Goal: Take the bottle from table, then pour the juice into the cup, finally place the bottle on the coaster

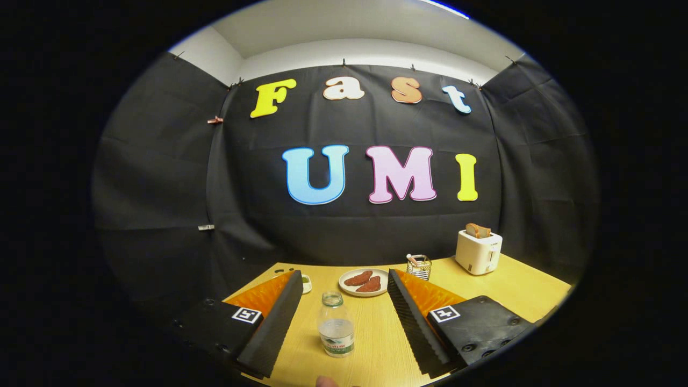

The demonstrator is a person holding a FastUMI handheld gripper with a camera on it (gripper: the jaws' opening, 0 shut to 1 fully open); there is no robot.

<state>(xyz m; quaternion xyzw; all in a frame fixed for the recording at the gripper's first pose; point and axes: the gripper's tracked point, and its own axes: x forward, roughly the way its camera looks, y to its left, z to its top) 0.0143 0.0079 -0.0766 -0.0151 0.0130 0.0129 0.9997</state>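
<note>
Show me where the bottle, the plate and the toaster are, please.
bottle [336, 325]: gripper view, on its clear body above the label.
plate [344, 280]: gripper view, on its bare white rim.
toaster [477, 251]: gripper view, on its white front.

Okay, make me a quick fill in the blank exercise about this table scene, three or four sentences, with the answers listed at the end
1. The gripper is ____, with the bottle standing between its fingers, untouched.
2. The bottle has no ____ on its neck.
3. The plate beyond the bottle holds ____ reddish-brown pieces of food.
4. A slice of bread sticks out of the white ____ at the far corner of the table.

Missing words: open; cap; two; toaster
</note>
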